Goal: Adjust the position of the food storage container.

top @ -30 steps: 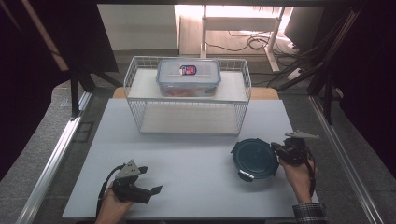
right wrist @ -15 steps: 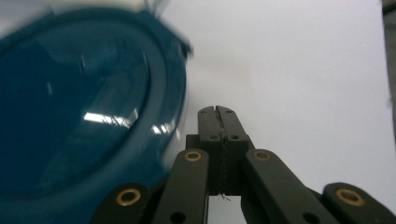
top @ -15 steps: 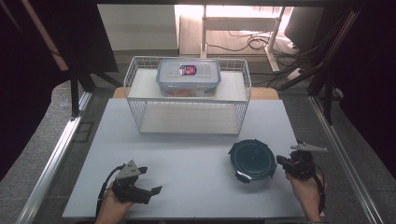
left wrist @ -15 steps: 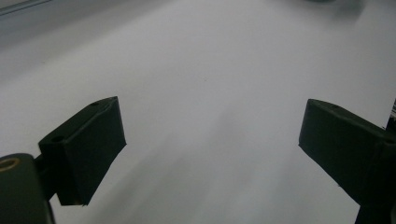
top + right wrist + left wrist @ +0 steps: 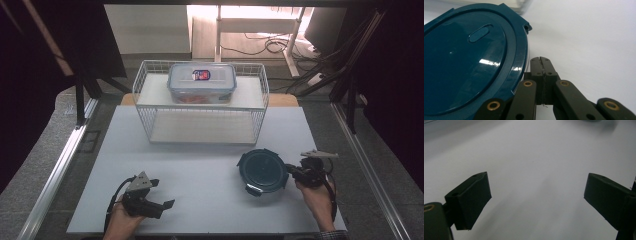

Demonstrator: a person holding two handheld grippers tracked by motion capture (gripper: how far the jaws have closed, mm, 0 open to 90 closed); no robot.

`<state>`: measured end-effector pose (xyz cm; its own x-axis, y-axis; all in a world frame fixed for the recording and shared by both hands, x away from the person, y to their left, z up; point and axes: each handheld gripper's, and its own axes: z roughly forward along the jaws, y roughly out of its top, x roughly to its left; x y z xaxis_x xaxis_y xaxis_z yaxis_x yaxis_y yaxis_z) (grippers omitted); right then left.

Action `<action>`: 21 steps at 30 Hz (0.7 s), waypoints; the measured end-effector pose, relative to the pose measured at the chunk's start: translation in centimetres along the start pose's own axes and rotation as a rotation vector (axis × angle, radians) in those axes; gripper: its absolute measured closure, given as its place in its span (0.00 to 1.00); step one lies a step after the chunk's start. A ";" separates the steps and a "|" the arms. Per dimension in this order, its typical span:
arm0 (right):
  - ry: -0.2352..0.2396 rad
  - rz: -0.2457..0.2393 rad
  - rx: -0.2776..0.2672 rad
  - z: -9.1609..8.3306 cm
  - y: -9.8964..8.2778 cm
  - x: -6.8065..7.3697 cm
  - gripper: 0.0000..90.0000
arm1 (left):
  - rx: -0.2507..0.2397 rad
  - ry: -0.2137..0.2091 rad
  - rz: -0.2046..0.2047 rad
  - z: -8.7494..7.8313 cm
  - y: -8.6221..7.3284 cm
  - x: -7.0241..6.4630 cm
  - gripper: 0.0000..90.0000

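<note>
- Round teal container (image 5: 262, 171) flat on white tabletop (image 5: 200, 170), right of centre, near of wire basket (image 5: 202, 107)
- Right tongs (image 5: 291, 171) just beside container's right rim, tips aimed left at it; jaws pressed fully together, holding nothing, beside the lid edge in right gripper view (image 5: 541, 65); touching or not: cannot tell
- Container round, no long axis; right hand far nearer than left
- Right hand (image 5: 315, 197) low at near right, gripper about level
- Left tongs (image 5: 162, 192) at near left, well apart from container, jaws wide and empty (image 5: 536, 202)
</note>
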<state>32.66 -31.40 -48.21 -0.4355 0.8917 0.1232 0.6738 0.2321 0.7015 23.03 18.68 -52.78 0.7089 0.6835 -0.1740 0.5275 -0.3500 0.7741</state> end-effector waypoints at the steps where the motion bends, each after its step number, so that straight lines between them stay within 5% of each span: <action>1: 0.014 -0.012 0.002 0.3 0.2 0.5 1.00 | 0.001 0.000 0.000 0.0 0.0 0.0 0.07; 21: 0.180 -0.152 0.044 5.4 3.0 9.1 0.99 | 0.002 -0.001 -0.003 -0.1 -0.1 0.1 0.07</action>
<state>33.92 -20.46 -48.80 -0.6307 0.7623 0.1450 0.6163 0.3786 0.6905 23.03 18.88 -52.78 0.7081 0.6837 -0.1765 0.5302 -0.3496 0.7725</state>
